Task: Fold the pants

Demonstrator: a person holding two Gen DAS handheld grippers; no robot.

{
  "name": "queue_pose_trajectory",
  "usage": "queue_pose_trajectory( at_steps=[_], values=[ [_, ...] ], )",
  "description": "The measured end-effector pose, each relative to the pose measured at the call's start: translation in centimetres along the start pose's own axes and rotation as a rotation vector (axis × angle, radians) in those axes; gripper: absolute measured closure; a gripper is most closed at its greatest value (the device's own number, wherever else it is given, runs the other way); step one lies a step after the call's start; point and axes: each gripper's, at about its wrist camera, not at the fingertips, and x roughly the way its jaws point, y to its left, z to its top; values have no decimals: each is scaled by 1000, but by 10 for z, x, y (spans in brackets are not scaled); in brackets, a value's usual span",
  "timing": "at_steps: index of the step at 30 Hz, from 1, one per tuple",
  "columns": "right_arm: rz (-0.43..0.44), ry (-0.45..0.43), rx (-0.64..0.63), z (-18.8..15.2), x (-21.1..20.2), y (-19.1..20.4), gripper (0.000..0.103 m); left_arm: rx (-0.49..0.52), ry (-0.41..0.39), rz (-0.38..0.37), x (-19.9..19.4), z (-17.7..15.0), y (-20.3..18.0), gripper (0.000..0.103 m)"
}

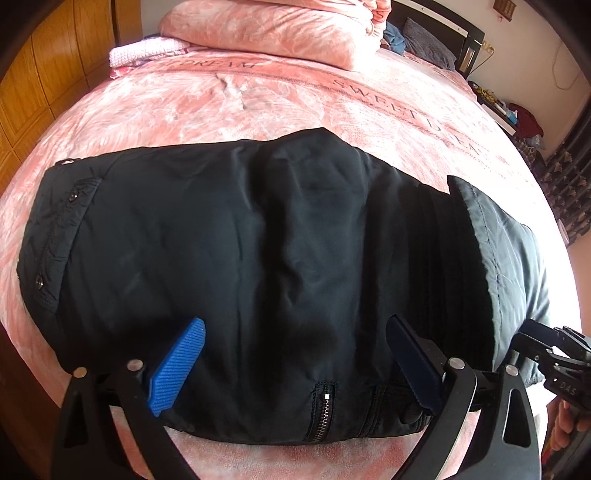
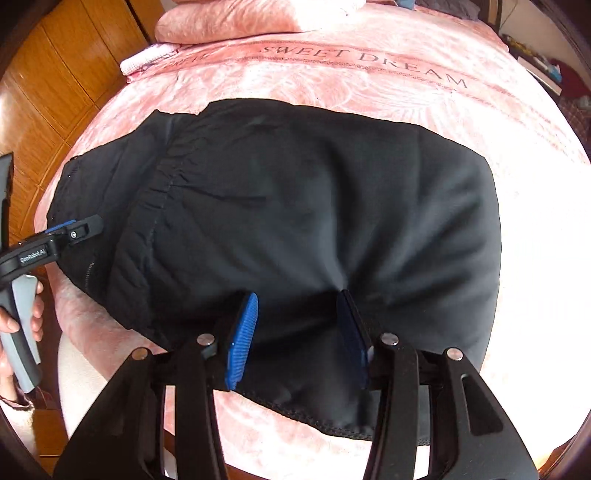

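Left gripper (image 1: 295, 363): nearest the left wrist camera, its blue pads (image 1: 177, 369) stand wide apart over the near edge of the pants, with nothing clamped between them.
Right gripper (image 2: 299, 339): its pads are apart as well, though closer together than the left pair, and they sit over the near hem; dark cloth bunches up between them, but they do not press it.
Hands: a hand (image 2: 22, 325) wraps the grey handle of the left gripper at the left edge of the right wrist view; part of the other hand (image 1: 570, 417) shows at the right edge of the left wrist view.
Pants (image 1: 240, 266): black, folded over into a broad bundle that lies flat across the bed, directly ahead of both grippers.
Zipper (image 1: 321, 417): on the near edge of the pants, between the left gripper's pads.
Waistband (image 1: 48, 243): at the left end, with two snap buttons.
Bed cover (image 1: 221, 107): pink and plush, printed with "SWEET DREAM", under the pants and beyond them.
Folded blanket (image 1: 266, 29): pink, stacked at the far end of the bed.
Wardrobe (image 1: 44, 70): wooden panels, far left beside the bed.
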Motion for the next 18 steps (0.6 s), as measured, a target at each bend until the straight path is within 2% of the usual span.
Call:
queue_pose_trajectory(
  at_steps=[2,7,9,11,12,15,18],
  values=[
    [-40,-3,-27,-2,4,6,56,8,4,5,0,0,-1,4],
    [81,-52,-11,1,-15,17,61,14,-6,22,-6,0,4,4],
    [99,-60,-31,2,-16,27,61,3,-4,28,-6,0,8,4],
    [80,-28,-57,4,-5,38,61,-11,1,25,-5,0,12,4],
    [72,2,-63,4,3,42,58,-15,5,22,-3,0,13,4],
    [64,4,-61,2,8,44,57,-24,13,12,-2,-3,18,4],
    [146,-17,-13,2,-3,36,58,-76,-25,-45,-14,-4,34,4]
  ],
)
